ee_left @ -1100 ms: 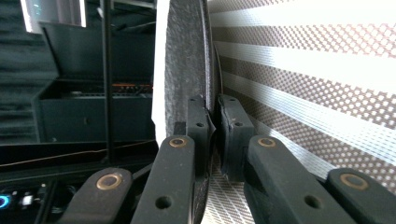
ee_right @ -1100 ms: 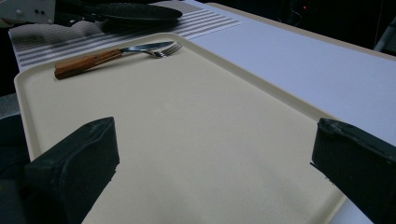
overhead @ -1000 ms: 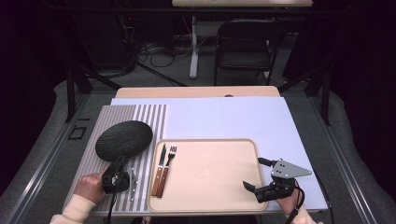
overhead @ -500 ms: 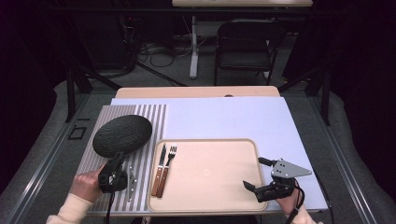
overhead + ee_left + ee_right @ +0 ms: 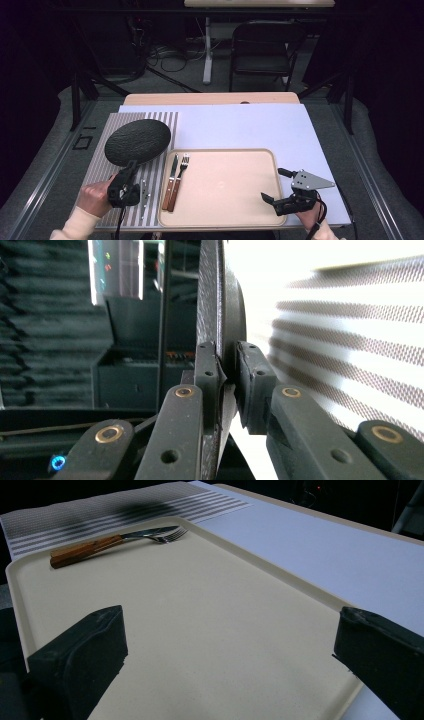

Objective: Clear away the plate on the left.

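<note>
The left tool [image 5: 131, 167] clamps the near rim of the dark plate [image 5: 138, 141], tilted above the striped mat [image 5: 100, 167]. Edge grip risks slippage. The right tool [image 5: 281, 188] rests wide open, empty, over the tray [image 5: 225, 182].

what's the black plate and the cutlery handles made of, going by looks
Black plate: probably stoneware or slate-look ceramic, matte, with a pebbled surface. Knife and fork handles: likely wood, reddish-brown with visible grain; the blade and tines look like shiny steel.
</note>
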Available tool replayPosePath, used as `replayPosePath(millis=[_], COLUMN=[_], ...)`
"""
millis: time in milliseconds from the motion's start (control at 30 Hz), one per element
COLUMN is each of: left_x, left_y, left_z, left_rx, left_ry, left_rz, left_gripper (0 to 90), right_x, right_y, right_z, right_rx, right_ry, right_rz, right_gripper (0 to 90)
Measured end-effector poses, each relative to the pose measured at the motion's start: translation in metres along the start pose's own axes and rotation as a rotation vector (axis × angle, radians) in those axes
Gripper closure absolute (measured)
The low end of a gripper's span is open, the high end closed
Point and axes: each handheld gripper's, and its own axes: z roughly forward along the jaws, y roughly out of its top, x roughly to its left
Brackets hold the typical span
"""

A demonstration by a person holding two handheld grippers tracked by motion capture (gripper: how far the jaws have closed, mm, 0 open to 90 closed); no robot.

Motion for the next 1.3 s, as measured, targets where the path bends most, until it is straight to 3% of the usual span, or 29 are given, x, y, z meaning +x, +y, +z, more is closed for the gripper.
replayPosePath(millis=[500, 767, 1300], left_x=[-0.002, -0.006, -0.021], left_y=[0.032, 0.051, 0.096], left_z=[-0.002, -0.008, -0.018], left_rx=[-0.107, -0.187, -0.369], left_ry=[0.025, 0.029, -0.025], left_rz=[0.023, 0.037, 0.116], left_gripper=[80.5, 80.2, 80.2], right_x=[-0.001, -0.003, -0.004], right_y=[0.000, -0.001, -0.001], right_z=[-0.001, -0.002, -0.002], right_rx=[0.000, 0.000, 0.000], right_ry=[-0.010, -0.022, -0.035], right_rz=[0.009, 0.018, 0.024], right_gripper=[0.0, 0.0, 0.0])
